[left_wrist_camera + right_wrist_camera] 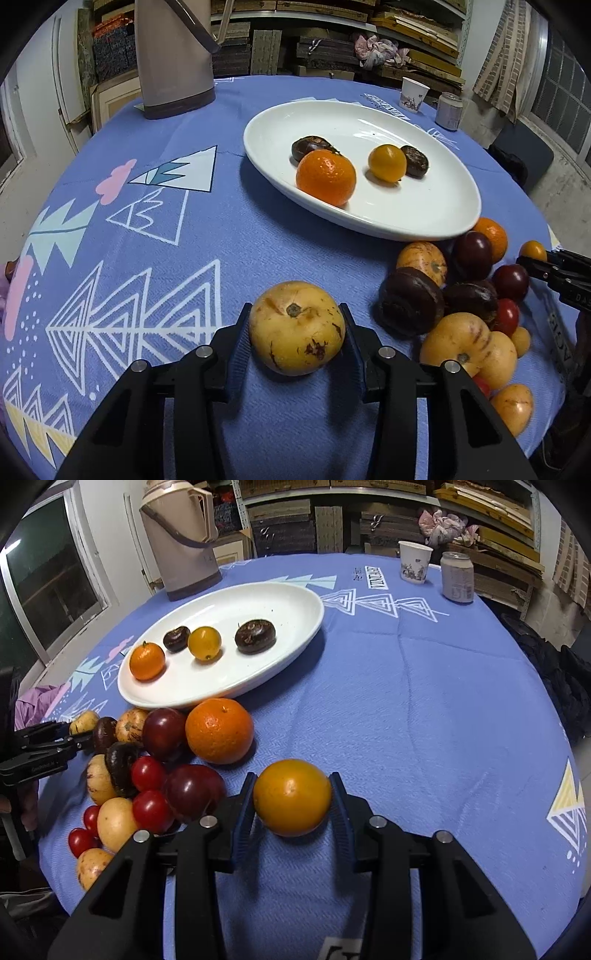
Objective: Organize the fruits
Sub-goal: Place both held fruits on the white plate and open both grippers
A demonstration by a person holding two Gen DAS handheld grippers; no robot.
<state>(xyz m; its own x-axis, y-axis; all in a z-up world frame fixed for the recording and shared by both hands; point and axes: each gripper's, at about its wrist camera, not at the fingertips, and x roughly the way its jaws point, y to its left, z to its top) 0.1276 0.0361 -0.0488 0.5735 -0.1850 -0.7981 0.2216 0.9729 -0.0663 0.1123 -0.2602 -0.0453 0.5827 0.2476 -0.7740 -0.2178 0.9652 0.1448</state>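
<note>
My left gripper [295, 325] is shut on a yellow spotted fruit [295, 326], held just over the blue tablecloth. My right gripper [293, 801] is shut on a yellow-orange round fruit [291, 801]. A white oval plate [424, 206] holds a tangerine [325, 177], a yellow fruit [386, 162] and two dark brown fruits [310, 146]. The plate also shows in the right wrist view [295, 602]. A pile of loose fruit [458, 291] lies right of my left gripper; in the right wrist view the pile [147, 768] includes a large orange [219, 731], plums and cherry tomatoes.
A beige thermos [173, 55] stands at the back left of the table. A paper cup [414, 561] and a can [457, 576] stand at the back right. The round table's edge curves close on both sides. Shelves fill the background.
</note>
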